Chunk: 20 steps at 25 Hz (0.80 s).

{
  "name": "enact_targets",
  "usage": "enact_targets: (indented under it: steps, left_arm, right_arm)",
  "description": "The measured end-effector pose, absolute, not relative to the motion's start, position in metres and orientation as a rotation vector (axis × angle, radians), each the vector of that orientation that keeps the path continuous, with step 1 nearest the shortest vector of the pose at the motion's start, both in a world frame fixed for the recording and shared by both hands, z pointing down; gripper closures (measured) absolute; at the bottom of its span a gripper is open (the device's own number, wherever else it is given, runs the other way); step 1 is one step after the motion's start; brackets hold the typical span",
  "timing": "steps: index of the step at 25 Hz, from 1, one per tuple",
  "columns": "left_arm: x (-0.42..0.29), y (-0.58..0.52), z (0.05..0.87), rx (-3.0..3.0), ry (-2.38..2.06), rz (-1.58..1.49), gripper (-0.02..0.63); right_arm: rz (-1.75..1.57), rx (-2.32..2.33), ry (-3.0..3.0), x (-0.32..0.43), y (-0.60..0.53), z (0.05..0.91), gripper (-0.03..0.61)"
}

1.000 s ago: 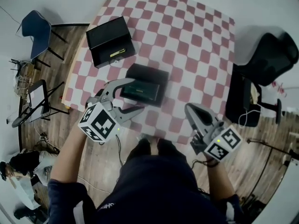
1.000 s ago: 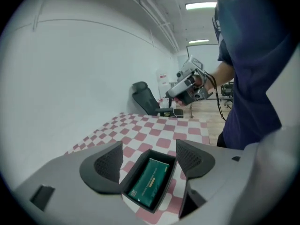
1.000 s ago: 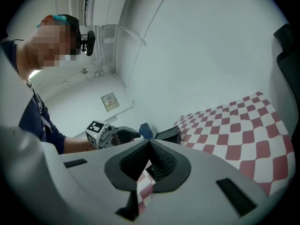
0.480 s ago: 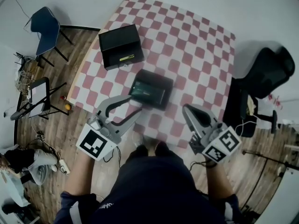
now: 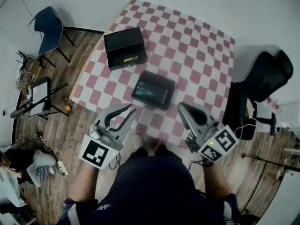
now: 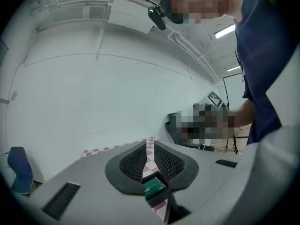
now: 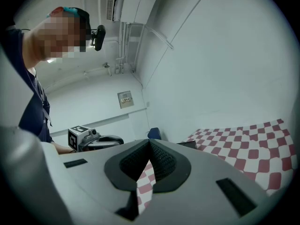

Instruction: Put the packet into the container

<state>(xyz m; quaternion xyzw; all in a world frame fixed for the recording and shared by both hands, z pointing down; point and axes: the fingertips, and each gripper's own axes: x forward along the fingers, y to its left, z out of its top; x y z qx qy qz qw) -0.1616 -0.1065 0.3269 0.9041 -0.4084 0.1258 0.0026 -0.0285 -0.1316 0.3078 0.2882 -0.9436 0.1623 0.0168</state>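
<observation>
A dark green packet (image 5: 151, 90) lies inside a shallow black container (image 5: 165, 80) near the middle of the checkered table (image 5: 197, 55). My left gripper (image 5: 132, 114) hovers over the table's near edge, short of the container and apart from it. Its jaws are closing and almost together, with nothing between them. In the left gripper view the packet (image 6: 154, 187) and the container (image 6: 162, 198) show through the narrow slit of the left gripper (image 6: 150, 146). My right gripper (image 5: 181, 106) is shut and empty at the near right, and the right gripper (image 7: 150, 144) holds nothing.
A second black box (image 5: 123, 42) with a yellow-green item (image 5: 130, 59) in it stands at the table's far left. A blue chair (image 5: 49, 29) and a small stand (image 5: 38, 93) are on the left floor. A black office chair (image 5: 267, 74) is at the right.
My left gripper has drawn back from the middle container towards the table's near edge, and its jaws have gone from wide open to nearly closed. The right gripper has barely moved.
</observation>
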Motion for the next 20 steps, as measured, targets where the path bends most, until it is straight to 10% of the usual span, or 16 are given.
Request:
enact_targets:
  steps: [20]
  left_arm:
    - [-0.171, -0.091, 0.344, 2.745, -1.319, 0.34, 0.578]
  right_arm:
    - [0.498, 0.85, -2.905, -0.05, -0.12, 0.32, 0.563]
